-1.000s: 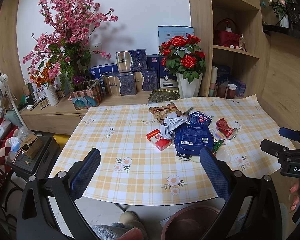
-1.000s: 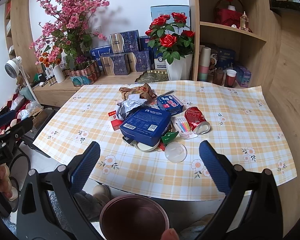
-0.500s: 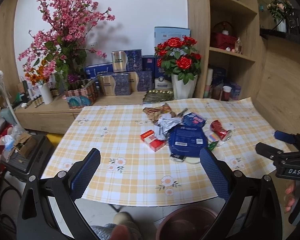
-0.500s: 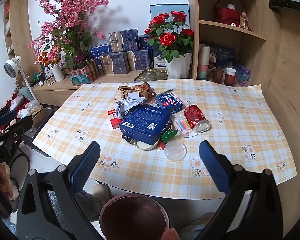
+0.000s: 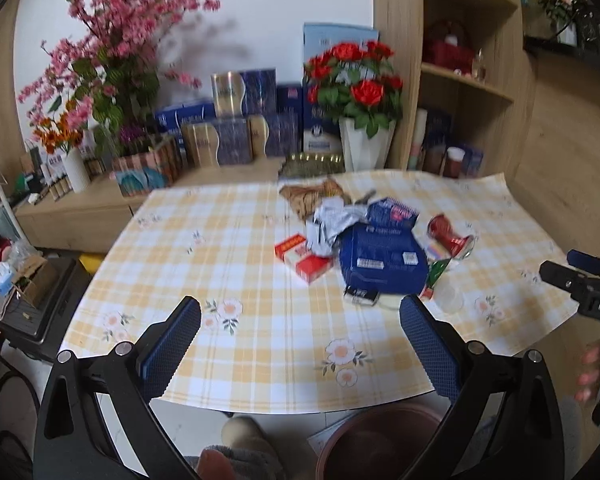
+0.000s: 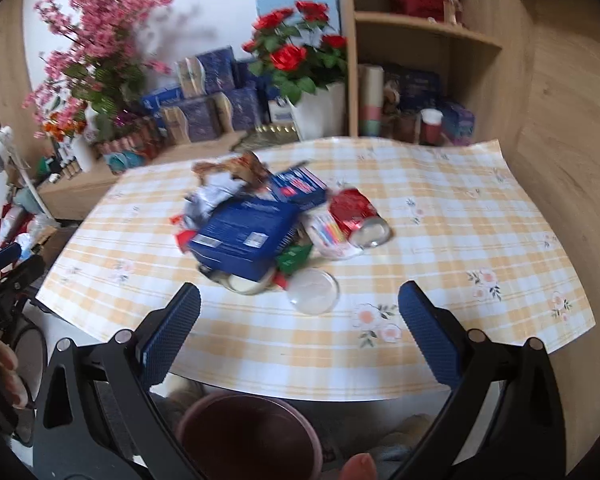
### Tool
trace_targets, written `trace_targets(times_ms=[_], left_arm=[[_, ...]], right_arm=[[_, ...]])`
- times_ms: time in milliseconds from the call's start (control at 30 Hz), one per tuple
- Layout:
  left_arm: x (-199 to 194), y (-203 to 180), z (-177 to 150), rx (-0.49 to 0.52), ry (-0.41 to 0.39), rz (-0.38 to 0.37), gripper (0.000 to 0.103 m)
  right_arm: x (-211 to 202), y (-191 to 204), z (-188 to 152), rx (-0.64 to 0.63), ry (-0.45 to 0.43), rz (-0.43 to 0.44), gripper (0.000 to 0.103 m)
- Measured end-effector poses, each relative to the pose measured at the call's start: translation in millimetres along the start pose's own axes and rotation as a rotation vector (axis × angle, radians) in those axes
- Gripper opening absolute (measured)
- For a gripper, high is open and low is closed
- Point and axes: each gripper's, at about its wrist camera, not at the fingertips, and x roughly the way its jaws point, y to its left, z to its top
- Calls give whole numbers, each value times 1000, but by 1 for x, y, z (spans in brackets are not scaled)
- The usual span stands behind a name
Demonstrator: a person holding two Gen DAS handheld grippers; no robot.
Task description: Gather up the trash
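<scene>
Right hand-held gripper (image 6: 299, 320) is wide open, empty, and nearer than the left to the clear round plastic lid (image 6: 313, 291), just ahead on the checked worktop (image 6: 440, 240).

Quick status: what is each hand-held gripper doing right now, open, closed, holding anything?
Left hand-held gripper: open, holding nothing.
Right hand-held gripper: open, holding nothing.

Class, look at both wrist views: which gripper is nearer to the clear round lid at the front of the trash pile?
Right. The right gripper hangs open just short of the clear lid, almost in line with it. The left gripper is open too, farther back, with the lid off to its right.
</scene>
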Motion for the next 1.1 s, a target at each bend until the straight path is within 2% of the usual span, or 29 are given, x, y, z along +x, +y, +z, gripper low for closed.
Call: trace_targets(times_ms=[233,333,500,633,733,833,1000,1067,1100], left_arm=[[51,6,0,-79,87,-73,97],[80,9,5,-141,137,-106,97],[130,15,22,-222,205,-171,84],[170,17,39,-245,246,-184,79],[191,20,48,-273,264,-192,79],[204,21,53,-260,266,-179,79],[218,24,50,-263,281,-171,79],[223,25,47,-267,289,-171,79],[226,26,46,-269,294,-173,79]], right_arm=[[43,-34,3,-3,45,-86,98],[65,-45,6,-8,81,-85,97],[103,-58,15,-25,121,-73,97],[134,-68,31,-21,150,-26,97],[158,-77,46,1,159,-3,97],[190,-79,60,-8,186,7,97],[239,-67,75,-128,266,-47,96],[259,-66,80,-156,315,-58,86],[268,-66,81,-155,345,-54,84]])
